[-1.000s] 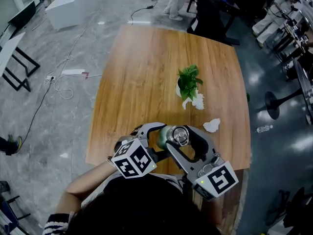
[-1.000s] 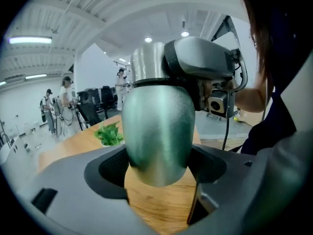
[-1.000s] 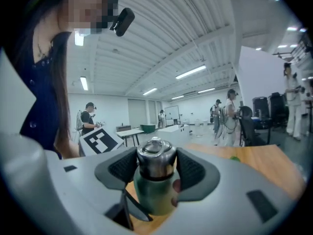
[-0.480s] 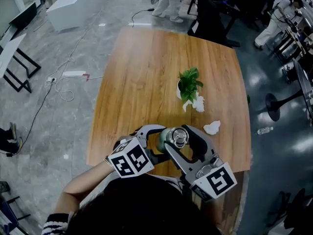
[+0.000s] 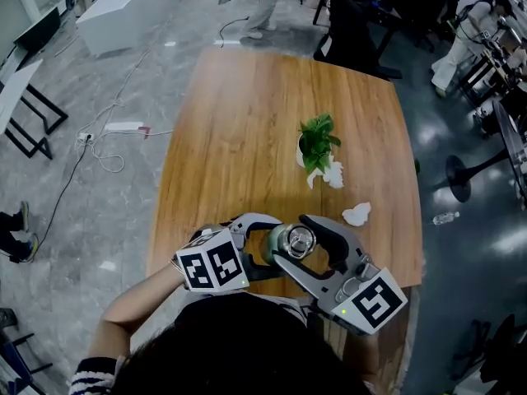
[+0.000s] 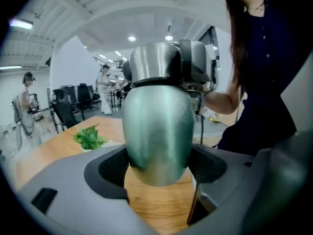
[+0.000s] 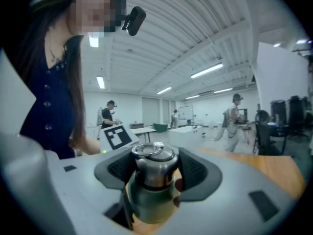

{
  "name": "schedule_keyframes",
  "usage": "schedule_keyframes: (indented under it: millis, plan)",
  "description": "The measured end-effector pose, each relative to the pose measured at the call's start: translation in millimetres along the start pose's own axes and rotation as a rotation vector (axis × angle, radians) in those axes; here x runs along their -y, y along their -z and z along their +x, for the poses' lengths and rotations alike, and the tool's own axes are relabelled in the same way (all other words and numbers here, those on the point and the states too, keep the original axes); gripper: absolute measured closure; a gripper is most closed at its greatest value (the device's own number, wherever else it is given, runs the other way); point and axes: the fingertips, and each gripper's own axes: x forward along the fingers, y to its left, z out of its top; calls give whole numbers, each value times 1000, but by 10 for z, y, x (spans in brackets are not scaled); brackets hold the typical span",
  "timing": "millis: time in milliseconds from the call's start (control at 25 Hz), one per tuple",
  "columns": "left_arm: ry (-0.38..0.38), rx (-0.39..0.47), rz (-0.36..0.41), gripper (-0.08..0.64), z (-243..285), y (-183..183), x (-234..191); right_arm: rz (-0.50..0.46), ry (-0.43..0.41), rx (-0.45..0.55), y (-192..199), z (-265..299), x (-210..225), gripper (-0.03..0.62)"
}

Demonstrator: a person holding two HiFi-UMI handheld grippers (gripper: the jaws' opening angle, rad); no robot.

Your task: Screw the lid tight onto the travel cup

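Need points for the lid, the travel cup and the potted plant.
lid (image 7: 155,169): right gripper view, steel side wall.
travel cup (image 6: 157,131): left gripper view, middle of green body.
potted plant (image 5: 318,137): head view, leaves.

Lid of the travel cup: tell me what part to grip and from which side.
Grip the lid by its straight side wall, below the ring on top, level from the side. It is round and upright, so jaws across it can turn it; the right gripper is shut there, the left gripper on the green body.

Left gripper (image 6: 159,169) clasping green travel cup (image 6: 156,131), steel lid (image 6: 152,62) atop
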Motion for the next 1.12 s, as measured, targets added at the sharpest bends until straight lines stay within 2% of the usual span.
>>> schedule_keyframes:
  millis: [80, 160, 240, 440, 520, 600, 720, 760, 800, 840, 1000, 1080, 1120]
  plan:
    - [-118, -11, -42, 179, 17, -7, -118, 11, 144, 33, -12, 23, 118, 325]
    - [-181, -15, -55, 179, 28, -5, -171, 24, 209, 41, -17, 28, 150, 326]
    - [-132, -4, -35, 179, 28, 4, -123, 33, 155, 15, -8, 16, 83, 327]
    - [108, 15, 63, 179, -15, 8, 142, 19, -122, -64, 29, -78, -162, 325]
    - [125, 9, 68, 179, 0, 6, 164, -6, -148, -69, 32, -70, -180, 325]
    - [49, -2, 34, 179, 14, -13, 82, -45, -46, -48, 3, -23, -93, 326]
    - [-150, -26, -24, 179, 22, -22, -150, -33, 173, -16, -13, 35, 97, 325]
    - [-189, -32, -28, 179, 29, -12, -200, -11, 196, -11, -7, 46, 122, 326]
    - [-196, -31, -25, 179, 34, -2, -214, 10, 185, -9, -3, 50, 117, 325]
    - [-171, -23, -19, 179, 34, 4, -194, 25, 152, -11, -4, 46, 92, 321]
    - [39, 18, 23, 179, -54, -9, 27, 13, -22, -66, 18, -16, -71, 318]
    - [85, 18, 38, 179, -72, -18, 77, -1, -54, -67, 25, -26, -97, 319]
    - [77, 16, 33, 179, -64, -22, 63, -3, -39, -51, 19, -22, -78, 319]
